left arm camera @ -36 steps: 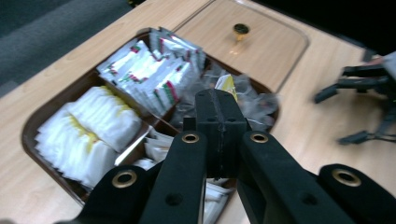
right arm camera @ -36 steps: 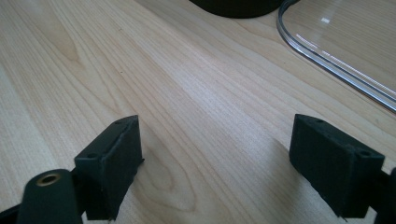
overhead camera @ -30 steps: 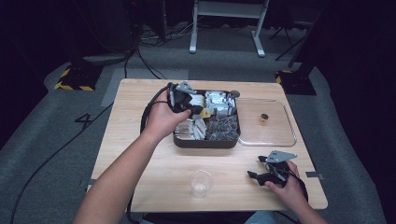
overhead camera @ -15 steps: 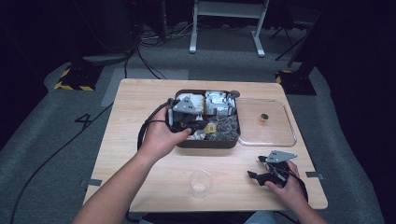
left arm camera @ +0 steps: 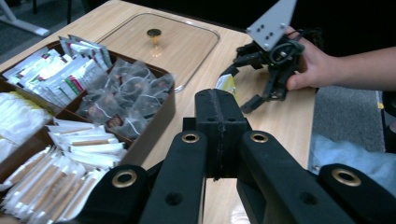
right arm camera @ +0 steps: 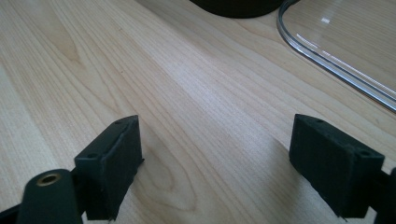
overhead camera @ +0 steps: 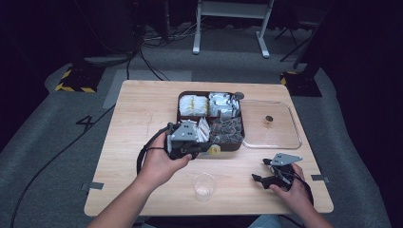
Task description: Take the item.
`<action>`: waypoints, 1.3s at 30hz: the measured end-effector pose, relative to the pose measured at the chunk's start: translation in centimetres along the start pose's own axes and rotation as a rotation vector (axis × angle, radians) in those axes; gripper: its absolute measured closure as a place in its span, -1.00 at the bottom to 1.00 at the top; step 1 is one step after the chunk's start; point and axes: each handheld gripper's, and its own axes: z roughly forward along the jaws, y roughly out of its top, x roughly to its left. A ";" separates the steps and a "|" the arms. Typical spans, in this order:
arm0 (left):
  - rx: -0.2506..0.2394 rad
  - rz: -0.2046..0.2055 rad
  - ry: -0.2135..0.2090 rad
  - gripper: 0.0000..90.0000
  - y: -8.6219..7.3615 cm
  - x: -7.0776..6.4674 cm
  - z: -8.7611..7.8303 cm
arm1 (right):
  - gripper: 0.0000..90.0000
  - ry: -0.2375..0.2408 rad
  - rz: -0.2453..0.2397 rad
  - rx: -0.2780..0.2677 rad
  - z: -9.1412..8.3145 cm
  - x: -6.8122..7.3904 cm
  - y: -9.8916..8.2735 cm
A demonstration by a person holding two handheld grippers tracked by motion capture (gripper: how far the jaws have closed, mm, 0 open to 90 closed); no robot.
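My left hand-held gripper (overhead camera: 209, 148) sits at centre frame in the high view, at the front edge of the dark compartment tray (overhead camera: 185, 96), jaws pressed together on a yellow tea packet (overhead camera: 215, 150). My right hand-held gripper (overhead camera: 266, 172) rests low at lower right on the bench (overhead camera: 138, 109), jaws wide apart and holding nothing. A clear cup (overhead camera: 204, 186) stands between my hands. The transparent lid (overhead camera: 280, 137) lies just right of the tray.
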 end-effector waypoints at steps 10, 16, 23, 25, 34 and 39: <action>-0.013 0.057 0.004 1.00 -2.2 -2.7 0.7 | -0.62 -0.001 0.001 0.000 0.0 0.0 0.0; -0.031 0.064 0.004 1.00 -3.7 -4.0 0.8 | -0.62 -0.001 0.002 0.000 0.0 0.0 0.0; -0.022 0.055 -0.011 1.00 -5.4 -4.4 1.6 | -0.62 -0.002 0.003 0.000 0.0 0.0 0.0; -0.019 0.054 -0.015 1.00 -5.7 -4.5 1.8 | -0.62 -0.002 0.003 0.000 0.0 0.0 0.0; -0.018 0.053 -0.022 1.00 -6.9 -4.8 2.3 | -0.62 -0.003 0.003 -0.001 0.0 0.0 0.0; -0.006 0.043 -0.033 0.97 -7.3 -4.8 2.4 | -0.62 -0.003 0.003 0.000 0.0 0.0 0.0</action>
